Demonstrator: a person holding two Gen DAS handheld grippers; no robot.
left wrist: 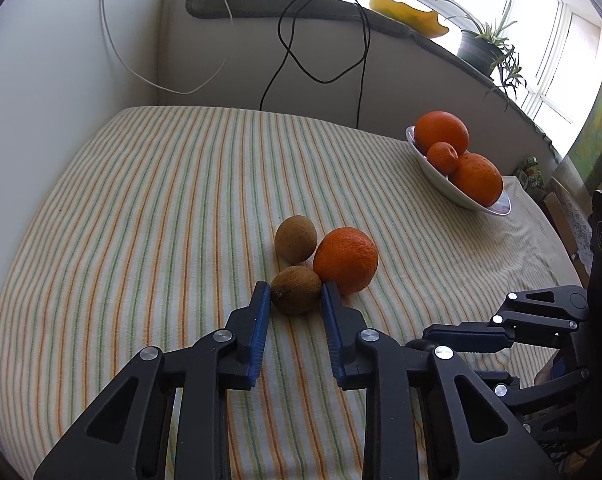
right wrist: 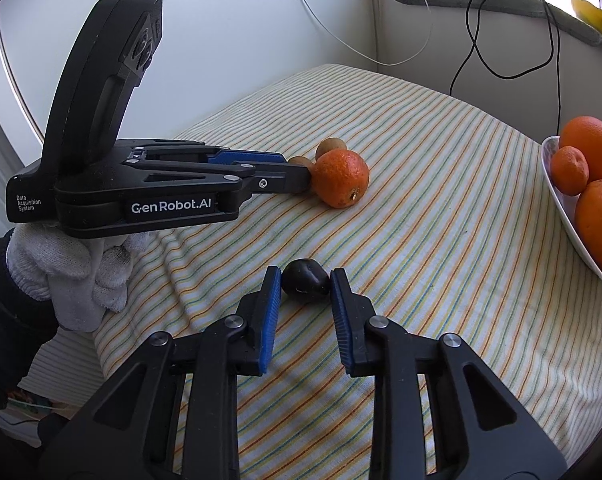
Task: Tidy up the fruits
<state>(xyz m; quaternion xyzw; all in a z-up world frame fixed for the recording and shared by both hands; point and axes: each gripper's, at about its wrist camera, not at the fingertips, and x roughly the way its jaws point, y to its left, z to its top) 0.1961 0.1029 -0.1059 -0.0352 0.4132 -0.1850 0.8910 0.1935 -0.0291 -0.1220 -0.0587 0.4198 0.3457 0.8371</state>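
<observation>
A striped cloth (left wrist: 141, 220) covers the desk, which stands against a pale wall under a window sill with hanging cables (left wrist: 321, 40) and a potted plant (left wrist: 485, 44). The left gripper (left wrist: 296, 294) has its jaws closed on a kiwi (left wrist: 295, 290), the blue pads pressing both its sides. Just beyond these jaws lie a second kiwi (left wrist: 295, 238) and an orange (left wrist: 346, 260), the orange touching the right-hand jaw. The right gripper (right wrist: 306, 282) has its jaws closed on a dark fruit (right wrist: 304, 284), small and smooth, which rests on the cloth between their tips. Well beyond and to the right of both pairs of jaws stands a white bowl (left wrist: 437, 178) holding three oranges (left wrist: 441, 132). A gloved hand (right wrist: 73, 276) holds the left gripper.
</observation>
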